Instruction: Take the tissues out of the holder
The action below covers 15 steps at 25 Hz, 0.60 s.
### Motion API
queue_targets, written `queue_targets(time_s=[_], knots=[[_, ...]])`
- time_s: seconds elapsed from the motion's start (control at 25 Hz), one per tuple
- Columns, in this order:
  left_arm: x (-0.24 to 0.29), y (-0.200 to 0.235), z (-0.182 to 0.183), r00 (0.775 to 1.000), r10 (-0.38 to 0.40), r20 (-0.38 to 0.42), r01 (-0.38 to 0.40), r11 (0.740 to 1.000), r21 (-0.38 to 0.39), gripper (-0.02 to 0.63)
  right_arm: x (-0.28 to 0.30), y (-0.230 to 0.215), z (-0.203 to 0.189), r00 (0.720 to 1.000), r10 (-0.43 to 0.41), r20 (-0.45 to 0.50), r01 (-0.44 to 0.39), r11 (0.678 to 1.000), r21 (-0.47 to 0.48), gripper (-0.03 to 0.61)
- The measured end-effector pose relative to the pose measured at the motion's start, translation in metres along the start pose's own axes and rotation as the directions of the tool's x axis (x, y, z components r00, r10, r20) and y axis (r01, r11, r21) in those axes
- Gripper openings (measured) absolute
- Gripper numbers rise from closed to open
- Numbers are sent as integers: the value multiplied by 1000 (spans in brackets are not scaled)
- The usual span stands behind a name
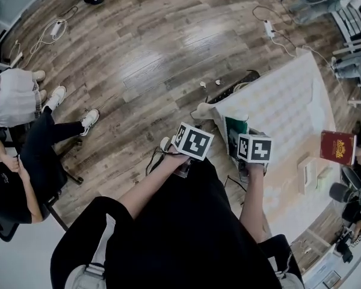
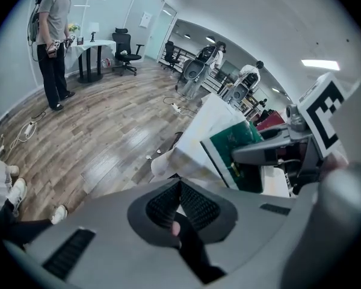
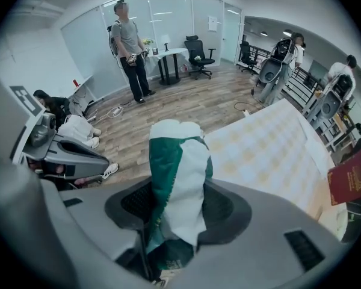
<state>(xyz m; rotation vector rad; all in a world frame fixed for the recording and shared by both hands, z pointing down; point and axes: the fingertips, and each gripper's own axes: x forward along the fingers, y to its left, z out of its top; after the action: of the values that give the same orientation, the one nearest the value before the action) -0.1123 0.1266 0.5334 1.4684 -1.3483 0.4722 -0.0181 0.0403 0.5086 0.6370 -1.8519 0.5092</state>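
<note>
The green-and-white tissue pack (image 3: 177, 179) stands upright between the jaws of the right tool (image 3: 177, 208), whose pads press on both its sides. It is at the edge of the cloth-covered counter (image 1: 277, 101). The left tool (image 2: 179, 200) has its jaws together with nothing in them and is just beside the right one, over the wood floor (image 1: 138, 53). A red box (image 1: 337, 147) stands farther along the counter.

Floor (image 1: 144, 59), upper left: wood planks, satin sheen. Tablecloth (image 1: 283, 101): pale matt cloth. Tissue pack (image 3: 177, 173): crinkled green-white plastic film. Right gripper (image 3: 177, 206): matt grey plastic, ribbed black pads (image 3: 135, 203).
</note>
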Motion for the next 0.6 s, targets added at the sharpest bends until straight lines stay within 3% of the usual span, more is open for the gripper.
queue_targets(time_s=[0.36, 0.6], knots=[[9, 7, 38, 1000, 12, -11, -12, 999, 46, 6, 12, -22, 20, 1000, -2, -1, 2, 997, 74, 221], [31, 7, 87, 999, -1, -45, 6, 993, 120, 6, 19, -55, 48, 999, -49, -3, 49, 990, 136, 221]])
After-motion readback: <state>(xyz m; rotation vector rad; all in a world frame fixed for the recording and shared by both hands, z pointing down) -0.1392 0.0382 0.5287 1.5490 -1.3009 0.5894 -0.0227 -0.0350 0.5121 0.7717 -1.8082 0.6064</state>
